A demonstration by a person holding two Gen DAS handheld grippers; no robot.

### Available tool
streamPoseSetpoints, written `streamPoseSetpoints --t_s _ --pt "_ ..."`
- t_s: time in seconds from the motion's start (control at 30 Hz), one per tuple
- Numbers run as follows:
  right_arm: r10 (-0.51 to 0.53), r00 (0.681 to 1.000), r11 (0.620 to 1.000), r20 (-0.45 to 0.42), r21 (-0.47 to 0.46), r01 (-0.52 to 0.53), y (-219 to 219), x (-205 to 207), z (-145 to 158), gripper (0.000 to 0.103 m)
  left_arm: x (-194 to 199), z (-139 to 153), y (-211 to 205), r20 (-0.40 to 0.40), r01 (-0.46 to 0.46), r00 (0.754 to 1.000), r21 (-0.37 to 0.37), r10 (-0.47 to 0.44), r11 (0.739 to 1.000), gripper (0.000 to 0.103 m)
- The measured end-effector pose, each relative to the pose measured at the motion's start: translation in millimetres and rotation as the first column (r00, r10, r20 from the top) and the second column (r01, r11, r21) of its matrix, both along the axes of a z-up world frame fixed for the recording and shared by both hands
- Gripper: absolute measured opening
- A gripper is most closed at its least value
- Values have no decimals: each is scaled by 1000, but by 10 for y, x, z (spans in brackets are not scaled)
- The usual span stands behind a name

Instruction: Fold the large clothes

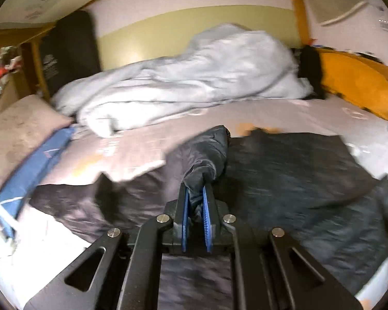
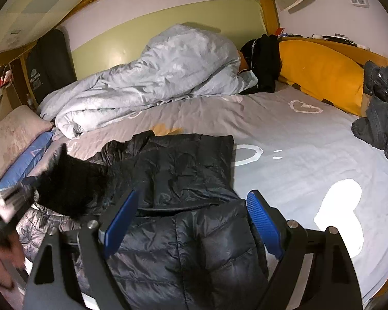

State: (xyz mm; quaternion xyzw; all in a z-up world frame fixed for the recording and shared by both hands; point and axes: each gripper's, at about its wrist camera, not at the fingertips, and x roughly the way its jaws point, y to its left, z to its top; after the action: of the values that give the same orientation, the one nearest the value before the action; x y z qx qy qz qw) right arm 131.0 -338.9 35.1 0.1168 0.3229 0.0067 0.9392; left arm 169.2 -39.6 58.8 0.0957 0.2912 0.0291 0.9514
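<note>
Two claws work the bed: the left claw [image 1: 196,193] is clamped tight on a bunched sleeve [image 1: 207,152] of the black puffer jacket [image 2: 183,206], lifting it over the body, while the right claw [image 2: 194,206] hovers wide open above the jacket, holding nothing. Spread on the grey sheet [image 2: 297,139] near the rumpled duvet [image 2: 155,77], the jacket looks barely begun, with the sleeves and the body folds seemingly all left.

A black quilted jacket [image 2: 183,180] lies on a grey sheet [image 2: 297,134] printed with white hearts, beside a pale blue-grey duvet [image 2: 152,82] and an orange cushion [image 2: 320,75]
</note>
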Motion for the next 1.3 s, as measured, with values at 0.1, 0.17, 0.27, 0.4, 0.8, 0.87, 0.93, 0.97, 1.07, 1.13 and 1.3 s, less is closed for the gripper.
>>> streamPoseSetpoints --t_s 0.1,0.17,0.27,0.4,0.8,0.87,0.93,0.97,1.07,1.13,1.3 --pt "8 1000 1000 -8 -11 -8 38 8 -18 85 184 -37 326 -21 -76 997 15 77 997 9" --pt "11 1000 1000 -11 -20 -11 62 15 -30 85 297 -104 511 -34 -124 992 36 125 992 8" --pt "11 1000 999 -19 -31 -11 81 36 -54 85 396 -235 745 -56 -170 983 53 173 984 8" --pt "8 999 999 -36 -35 -9 77 73 -105 85 491 -376 893 -87 -193 976 68 199 979 5" --pt "10 998 998 -64 -53 -13 128 142 -190 85 321 -292 1242 -96 -187 978 -29 184 982 10" --pt "12 998 998 -63 -62 -16 150 142 -200 86 199 -206 1261 -72 -162 985 -41 159 986 25" --pt "12 998 997 -62 -69 -17 171 142 -207 87 50 -112 1270 -40 -139 990 -46 137 989 32" --pt "13 998 997 -60 -72 -17 178 137 -210 87 -18 -71 1272 -26 -128 992 -48 126 991 35" --pt "17 999 997 -49 -79 -21 210 128 -217 89 -200 39 1287 15 -107 994 -47 108 993 66" --pt "15 999 996 -37 -85 -18 228 112 -217 92 -320 118 1305 59 -107 992 -58 111 993 79" --pt "19 1000 996 -3 -89 -19 258 86 -238 97 -483 265 1396 99 -55 992 -178 73 982 98"
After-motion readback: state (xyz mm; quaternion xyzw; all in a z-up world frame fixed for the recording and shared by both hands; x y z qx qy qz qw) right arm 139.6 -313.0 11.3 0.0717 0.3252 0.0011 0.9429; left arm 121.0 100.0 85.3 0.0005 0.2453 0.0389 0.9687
